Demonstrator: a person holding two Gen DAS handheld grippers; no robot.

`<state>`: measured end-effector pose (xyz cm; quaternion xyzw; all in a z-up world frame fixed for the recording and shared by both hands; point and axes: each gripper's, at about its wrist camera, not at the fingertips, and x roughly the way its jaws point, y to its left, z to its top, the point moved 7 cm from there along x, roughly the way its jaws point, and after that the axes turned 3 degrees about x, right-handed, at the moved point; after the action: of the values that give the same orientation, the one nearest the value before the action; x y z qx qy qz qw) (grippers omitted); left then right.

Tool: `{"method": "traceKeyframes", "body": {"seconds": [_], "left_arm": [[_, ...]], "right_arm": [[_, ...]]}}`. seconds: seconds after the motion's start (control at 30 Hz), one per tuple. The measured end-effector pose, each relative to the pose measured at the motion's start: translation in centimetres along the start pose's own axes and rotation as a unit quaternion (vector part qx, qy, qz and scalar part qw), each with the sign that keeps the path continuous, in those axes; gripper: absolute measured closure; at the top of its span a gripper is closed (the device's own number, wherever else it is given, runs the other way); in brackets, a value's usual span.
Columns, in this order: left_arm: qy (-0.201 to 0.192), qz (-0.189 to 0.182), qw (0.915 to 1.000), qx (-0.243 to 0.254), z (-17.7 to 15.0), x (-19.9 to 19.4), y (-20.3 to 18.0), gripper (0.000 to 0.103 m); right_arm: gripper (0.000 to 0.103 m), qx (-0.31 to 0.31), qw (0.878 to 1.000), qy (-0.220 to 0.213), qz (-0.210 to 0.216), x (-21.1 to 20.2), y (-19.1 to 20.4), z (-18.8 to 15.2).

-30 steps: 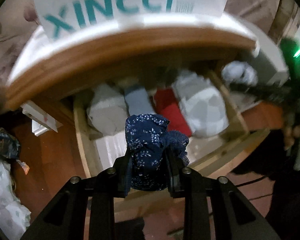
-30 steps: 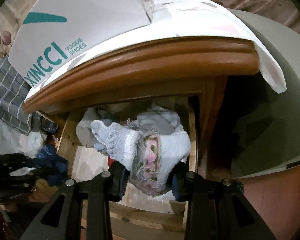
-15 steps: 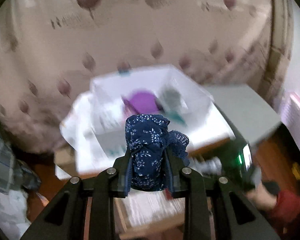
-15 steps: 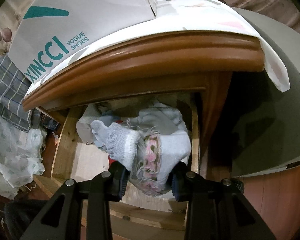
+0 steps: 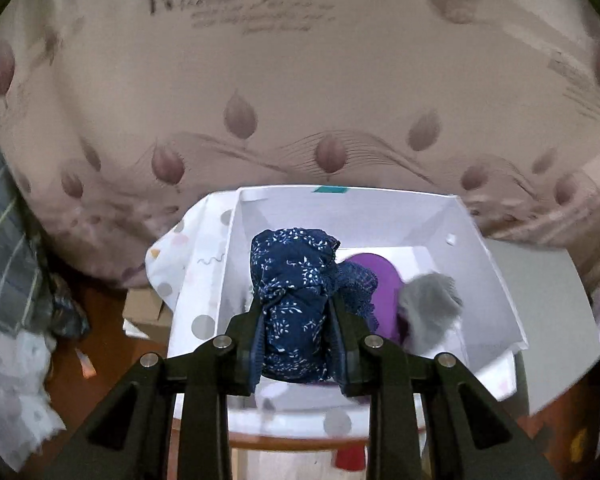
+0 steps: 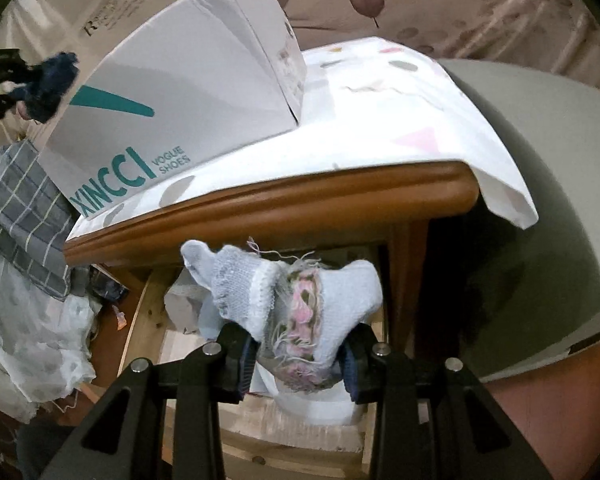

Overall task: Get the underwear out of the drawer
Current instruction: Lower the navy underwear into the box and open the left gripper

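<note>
My left gripper [image 5: 296,336] is shut on a navy floral piece of underwear [image 5: 292,280] and holds it above an open white shoe box [image 5: 488,264]. A purple item [image 5: 384,284] and a grey item [image 5: 430,304] lie in that box. The right wrist view shows the same navy bundle [image 6: 50,84] at the far left, beside the box [image 6: 180,92]. My right gripper [image 6: 296,364] is shut on a pale blue knit piece [image 6: 332,296] with a pink and green band, held over the open wooden drawer [image 6: 140,328] under the tabletop.
The shoe box stands on a white dotted cloth [image 6: 380,112] covering the wooden table [image 6: 284,200]. A leaf-patterned curtain [image 5: 300,100] hangs behind. Grey checked fabric [image 6: 24,208] and white cloth [image 6: 28,332] pile up at the left. More clothes [image 6: 184,304] lie in the drawer.
My left gripper rose with the navy underwear from over the drawer to above the shoe box on the table. My right gripper lifted slightly and tilted up, still holding the pale blue piece.
</note>
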<state>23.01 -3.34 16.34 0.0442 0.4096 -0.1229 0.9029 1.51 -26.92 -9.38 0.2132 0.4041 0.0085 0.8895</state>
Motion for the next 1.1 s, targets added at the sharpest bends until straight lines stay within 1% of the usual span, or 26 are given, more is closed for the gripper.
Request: {"method": "traceKeyframes", "body": {"seconds": [0.1, 0.13, 0.23, 0.3, 0.4, 0.5, 0.57, 0.6, 0.63, 0.67, 0.7, 0.73, 0.77, 0.8, 0.83, 0.87, 0.93, 1.03, 1.1], "left_arm": [[0.016, 0.014, 0.9998, 0.007, 0.0, 2.2, 0.1, 0.078], [0.023, 0.017, 0.9995, 0.015, -0.2, 2.8, 0.0, 0.078], [0.037, 0.02, 0.9989, 0.021, -0.8, 4.4, 0.0, 0.078], [0.052, 0.025, 0.998, 0.025, -1.5, 5.5, 0.2, 0.078], [0.07, 0.04, 0.9963, 0.029, -2.5, 6.8, 0.8, 0.078], [0.081, 0.047, 0.9951, 0.029, -3.4, 7.6, 1.3, 0.078], [0.071, 0.056, 0.9949, 0.045, -3.4, 7.4, 1.2, 0.077], [0.074, 0.055, 0.9946, 0.047, -3.5, 7.4, 1.1, 0.077], [0.077, 0.052, 0.9946, 0.047, -3.6, 7.5, 1.0, 0.073], [0.077, 0.053, 0.9945, 0.047, -3.7, 7.5, 1.0, 0.071], [0.076, 0.055, 0.9945, 0.048, -3.7, 7.4, 1.0, 0.07], [0.075, 0.059, 0.9943, 0.047, -3.7, 7.4, 1.0, 0.065], [0.068, 0.064, 0.9945, 0.047, -3.7, 7.2, 1.1, 0.063], [0.063, 0.062, 0.9949, 0.049, -3.6, 7.0, 1.0, 0.058], [0.058, 0.063, 0.995, 0.051, -3.6, 6.7, 0.8, 0.05], [0.052, 0.058, 0.9954, 0.056, -3.5, 6.4, 0.5, 0.046], [0.04, 0.06, 0.9952, 0.066, -3.4, 5.7, -0.1, 0.036], [0.012, 0.067, 0.994, 0.086, -3.0, 4.2, -0.7, 0.03], [-0.001, 0.057, 0.9947, 0.086, -2.7, 3.1, -1.0, 0.029]], "right_arm": [[0.069, -0.004, 1.0, -0.009, -0.01, -0.4, -0.1, 0.3], [0.068, -0.007, 1.0, -0.014, -0.02, -0.5, -0.1, 0.6], [0.069, -0.007, 0.999, -0.019, -0.031, -0.7, -0.5, 0.8], [0.069, -0.01, 0.999, -0.017, -0.037, -0.7, -0.7, 0.9], [0.069, -0.009, 0.999, -0.012, -0.036, -0.6, -0.6, 0.9], [0.069, -0.011, 0.999, -0.01, -0.036, -0.4, -0.5, 0.9], [0.068, -0.012, 0.999, -0.009, -0.038, -0.4, -0.4, 0.9], [0.068, -0.012, 0.999, -0.009, -0.037, -0.4, -0.4, 0.9], [0.069, -0.012, 0.999, -0.008, -0.036, -0.3, -0.3, 0.9], [0.069, -0.013, 0.999, -0.009, -0.037, -0.3, -0.3, 0.9], [0.069, -0.014, 0.999, -0.008, -0.038, -0.3, -0.3, 0.9], [0.069, -0.014, 0.999, -0.007, -0.038, -0.2, -0.3, 0.9], [0.068, -0.013, 0.999, -0.006, -0.037, -0.2, -0.3, 0.9], [0.069, -0.014, 0.999, -0.006, -0.037, -0.2, -0.3, 0.9], [0.069, -0.015, 0.999, -0.005, -0.038, -0.2, -0.2, 0.8], [0.069, -0.016, 0.999, -0.005, -0.039, -0.2, -0.2, 0.8], [0.069, -0.017, 0.999, -0.003, -0.038, -0.1, -0.3, 0.8], [0.069, -0.017, 0.999, -0.002, -0.038, -0.1, -0.3, 0.8], [0.069, -0.019, 0.999, -0.002, -0.039, 0.0, -0.3, 0.8]]}}
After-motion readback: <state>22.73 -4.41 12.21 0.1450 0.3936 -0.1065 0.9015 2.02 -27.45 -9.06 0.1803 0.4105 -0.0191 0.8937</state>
